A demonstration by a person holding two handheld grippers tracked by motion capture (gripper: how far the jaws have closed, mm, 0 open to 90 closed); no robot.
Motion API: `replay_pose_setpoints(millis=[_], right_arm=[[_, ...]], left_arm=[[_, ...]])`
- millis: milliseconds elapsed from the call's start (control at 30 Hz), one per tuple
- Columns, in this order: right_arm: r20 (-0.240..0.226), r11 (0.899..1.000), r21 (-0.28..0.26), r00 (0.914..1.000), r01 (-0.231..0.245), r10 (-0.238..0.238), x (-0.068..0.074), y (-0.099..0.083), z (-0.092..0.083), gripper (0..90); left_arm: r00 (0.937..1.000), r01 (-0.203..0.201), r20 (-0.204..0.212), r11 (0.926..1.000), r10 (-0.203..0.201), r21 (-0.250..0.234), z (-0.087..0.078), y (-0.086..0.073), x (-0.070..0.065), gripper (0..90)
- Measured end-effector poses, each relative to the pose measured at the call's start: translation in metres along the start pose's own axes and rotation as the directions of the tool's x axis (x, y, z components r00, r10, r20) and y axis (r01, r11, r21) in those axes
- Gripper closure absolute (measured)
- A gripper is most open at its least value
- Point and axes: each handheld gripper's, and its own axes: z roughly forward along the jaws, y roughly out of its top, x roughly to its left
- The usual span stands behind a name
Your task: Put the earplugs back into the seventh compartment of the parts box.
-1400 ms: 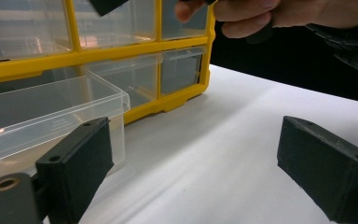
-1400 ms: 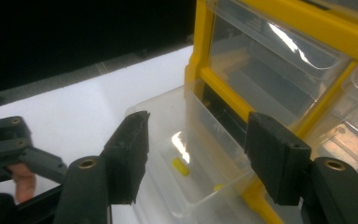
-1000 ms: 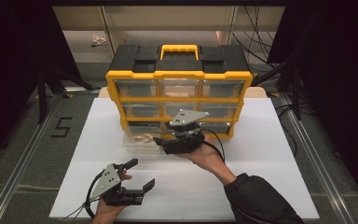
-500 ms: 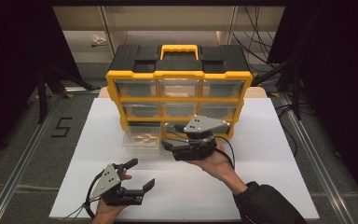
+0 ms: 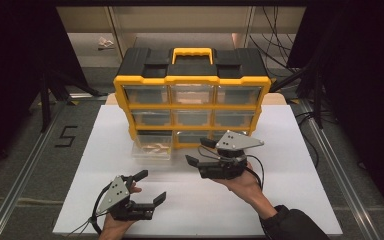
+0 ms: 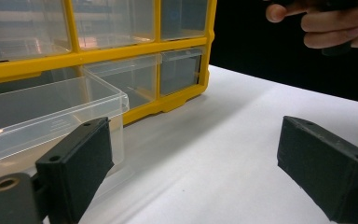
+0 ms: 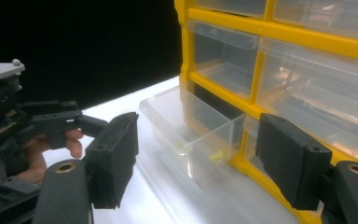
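Inside pulled drawer (image 5: 151, 148), contents blurred, claws apart

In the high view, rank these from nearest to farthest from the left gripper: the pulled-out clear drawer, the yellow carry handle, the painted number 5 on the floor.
From the left gripper:
1. The pulled-out clear drawer, just ahead of it, at the organizer's bottom-left slot.
2. The painted number 5, off the table on the floor to the left.
3. The yellow carry handle, on top of the organizer, at the far side.
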Motion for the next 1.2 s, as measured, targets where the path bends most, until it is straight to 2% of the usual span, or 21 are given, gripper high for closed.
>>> replay_pose_setpoints(millis=[133,233,867,1200], right_arm=[[0.003,1.000,-0.018,0.9998,-0.019,0.019,-0.001,-0.008,-0.006,30.8],[0.022,1.000,-0.025,0.9996,-0.016,0.017,-0.002,-0.012,-0.009,30.9],[0.042,0.999,-0.041,0.9990,-0.014,0.016,-0.007,-0.035,-0.024,30.9],[0.047,0.997,-0.072,0.9981,-0.036,0.039,-0.012,-0.044,-0.032,30.7]], left_arm=[[1.0000,0.002,0.001,1.0000,-0.002,0.000,0.000,0.000,0.000,9.9],[1.0000,0.002,0.002,1.0000,-0.002,-0.003,0.000,0.000,0.000,9.8],[1.0000,0.001,0.004,1.0000,-0.001,-0.002,0.000,0.000,0.000,9.7],[1.0000,0.002,0.004,1.0000,-0.002,-0.001,0.000,0.001,0.000,9.7]])
